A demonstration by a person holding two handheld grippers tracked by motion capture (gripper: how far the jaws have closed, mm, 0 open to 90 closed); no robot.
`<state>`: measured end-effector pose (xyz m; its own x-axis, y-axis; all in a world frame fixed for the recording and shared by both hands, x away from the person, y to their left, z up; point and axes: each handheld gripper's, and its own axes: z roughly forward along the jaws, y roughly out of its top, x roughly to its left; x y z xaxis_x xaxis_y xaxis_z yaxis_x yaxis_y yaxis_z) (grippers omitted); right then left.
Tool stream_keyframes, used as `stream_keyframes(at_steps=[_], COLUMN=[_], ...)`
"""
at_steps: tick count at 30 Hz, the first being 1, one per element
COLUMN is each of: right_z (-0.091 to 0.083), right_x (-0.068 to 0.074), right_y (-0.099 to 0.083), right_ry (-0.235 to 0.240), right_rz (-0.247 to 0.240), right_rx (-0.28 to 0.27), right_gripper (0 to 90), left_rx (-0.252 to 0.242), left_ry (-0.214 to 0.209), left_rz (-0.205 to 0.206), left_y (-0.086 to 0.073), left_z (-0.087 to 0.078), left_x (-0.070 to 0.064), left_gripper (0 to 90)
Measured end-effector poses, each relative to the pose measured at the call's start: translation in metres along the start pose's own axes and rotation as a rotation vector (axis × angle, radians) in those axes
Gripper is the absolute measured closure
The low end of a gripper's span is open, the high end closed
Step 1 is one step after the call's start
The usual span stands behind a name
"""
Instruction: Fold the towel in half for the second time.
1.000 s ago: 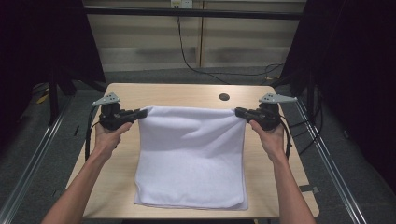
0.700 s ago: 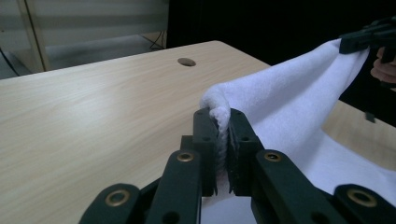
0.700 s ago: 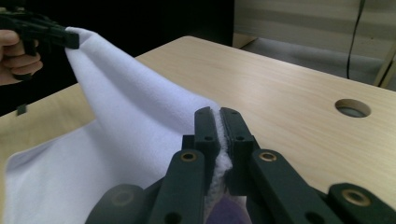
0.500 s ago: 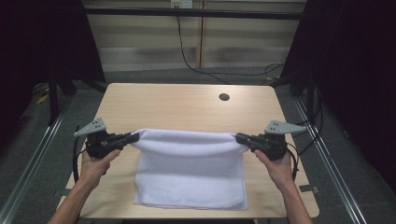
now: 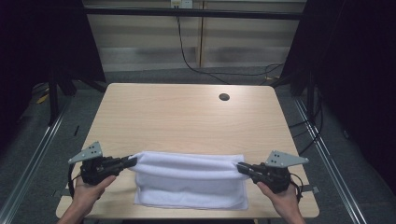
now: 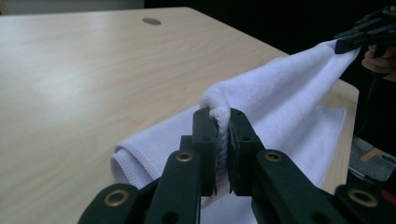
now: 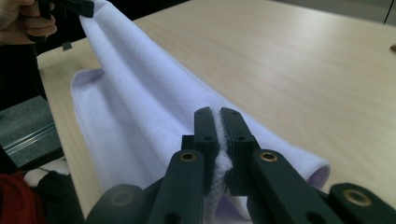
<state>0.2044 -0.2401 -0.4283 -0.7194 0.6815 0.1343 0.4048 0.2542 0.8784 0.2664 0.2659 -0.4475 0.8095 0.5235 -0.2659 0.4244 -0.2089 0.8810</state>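
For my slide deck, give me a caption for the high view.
Two grippers, left and right, hold a white towel by its corners, folded over itself on a wooden table.

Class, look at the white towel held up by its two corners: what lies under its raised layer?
Under the raised layer of the white towel lies its own lower layer, flat on the wooden table. The tabletop beneath that layer is covered.

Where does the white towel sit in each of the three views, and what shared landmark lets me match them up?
High view: the white towel lies folded at the table's near edge, stretched between the left gripper and the right gripper.
Left gripper view: centre to upper right, its corner pinched in the jaws.
Right gripper view: upper left to centre, its corner pinched in the jaws.
Shared landmark: the round hole in the tabletop, at far right in the right gripper view.
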Motion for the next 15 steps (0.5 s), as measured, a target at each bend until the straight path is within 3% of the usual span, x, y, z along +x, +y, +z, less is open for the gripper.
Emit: stream_keyframes(at_steps=[5,12,15], right_z=[0.003,0.001,-0.003], right_x=[0.012,0.027,0.032], right_y=[-0.025,-0.050,-0.055], right_ry=[0.013,0.021,0.034], right_rz=[0.014,0.014,0.027], right_rx=[0.059,0.138,0.138], right_gripper=[84.9,76.9,72.9], left_rx=[0.063,0.109,0.102], left_ry=[-0.002,-0.037,-0.057], left_rz=[0.011,0.006,0.000], left_y=[-0.019,-0.041,-0.047], left_z=[0.001,-0.006,-0.014], left_x=[-0.006,-0.018,-0.022], left_gripper=[83.0,79.5,76.8])
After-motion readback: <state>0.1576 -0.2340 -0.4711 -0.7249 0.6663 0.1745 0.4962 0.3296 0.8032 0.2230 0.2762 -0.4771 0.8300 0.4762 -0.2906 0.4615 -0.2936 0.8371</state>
